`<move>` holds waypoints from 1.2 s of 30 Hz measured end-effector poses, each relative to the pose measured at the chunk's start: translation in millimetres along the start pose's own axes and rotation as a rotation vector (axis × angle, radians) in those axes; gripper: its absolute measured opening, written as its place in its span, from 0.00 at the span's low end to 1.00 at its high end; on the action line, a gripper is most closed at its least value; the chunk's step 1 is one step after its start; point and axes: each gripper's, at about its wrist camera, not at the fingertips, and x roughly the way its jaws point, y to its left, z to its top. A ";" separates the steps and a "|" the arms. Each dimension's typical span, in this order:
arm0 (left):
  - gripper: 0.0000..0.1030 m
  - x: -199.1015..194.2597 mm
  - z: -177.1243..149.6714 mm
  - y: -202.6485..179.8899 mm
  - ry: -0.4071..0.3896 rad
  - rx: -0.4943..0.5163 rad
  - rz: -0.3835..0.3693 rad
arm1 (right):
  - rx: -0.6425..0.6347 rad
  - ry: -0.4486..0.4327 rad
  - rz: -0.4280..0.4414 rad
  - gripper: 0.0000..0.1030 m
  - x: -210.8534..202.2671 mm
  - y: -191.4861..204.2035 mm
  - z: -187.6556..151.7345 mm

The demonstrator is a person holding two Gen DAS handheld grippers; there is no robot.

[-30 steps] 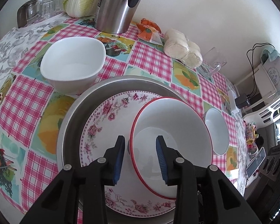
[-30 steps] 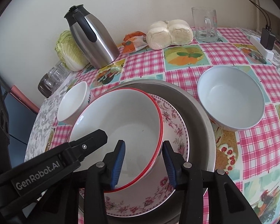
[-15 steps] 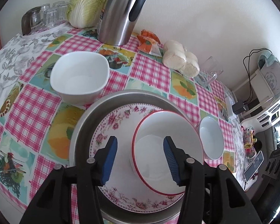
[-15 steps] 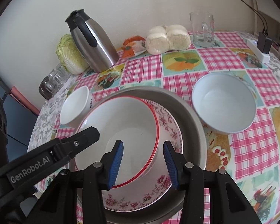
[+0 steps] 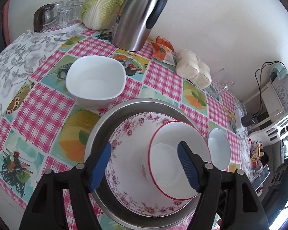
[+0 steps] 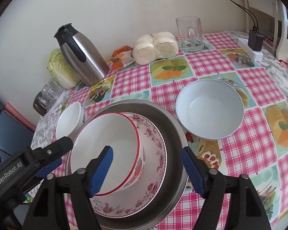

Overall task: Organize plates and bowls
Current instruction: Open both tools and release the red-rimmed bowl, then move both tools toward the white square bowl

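Note:
A red-rimmed white bowl (image 5: 174, 159) (image 6: 107, 149) sits in a pink floral plate (image 5: 130, 149) (image 6: 153, 149), which lies in a metal pan (image 5: 105, 122) (image 6: 163, 115). My left gripper (image 5: 144, 164) is open above the plate and bowl, holding nothing. My right gripper (image 6: 146, 169) is open and empty above the same stack; the left gripper's finger (image 6: 53, 151) shows at its left. A square white bowl (image 5: 95, 81) (image 6: 68, 122) stands left of the pan. A pale blue bowl (image 6: 209, 109) (image 5: 218, 149) stands right of it.
Along the wall stand a steel thermos jug (image 5: 140, 15) (image 6: 80, 55), a cabbage (image 5: 103, 3), a tray of glasses (image 5: 57, 17), an orange packet (image 5: 161, 49), wrapped buns (image 6: 155, 47) and a glass mug (image 6: 191, 32). A power strip (image 6: 251, 48) lies at the table's right.
Both grippers have opened wide and pulled back and up from the red-rimmed bowl, which now rests in the floral plate.

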 end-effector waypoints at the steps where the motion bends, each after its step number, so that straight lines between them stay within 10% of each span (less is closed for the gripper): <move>1: 0.77 0.4 0.1 1.2 -0.003 -0.004 0.014 | 0.000 0.001 0.003 0.80 0.6 -0.4 0.0; 5: 0.85 1.7 0.3 7.0 -0.010 -0.020 0.072 | -0.006 -0.015 -0.011 1.00 1.3 0.3 -1.3; 21: 0.86 -4.7 9.6 12.0 -0.098 0.052 0.297 | -0.073 -0.051 -0.082 1.00 -0.8 10.1 -3.1; 36: 0.86 -19.8 41.8 51.3 -0.200 0.018 0.341 | -0.088 -0.093 -0.143 1.00 -0.2 21.1 -7.0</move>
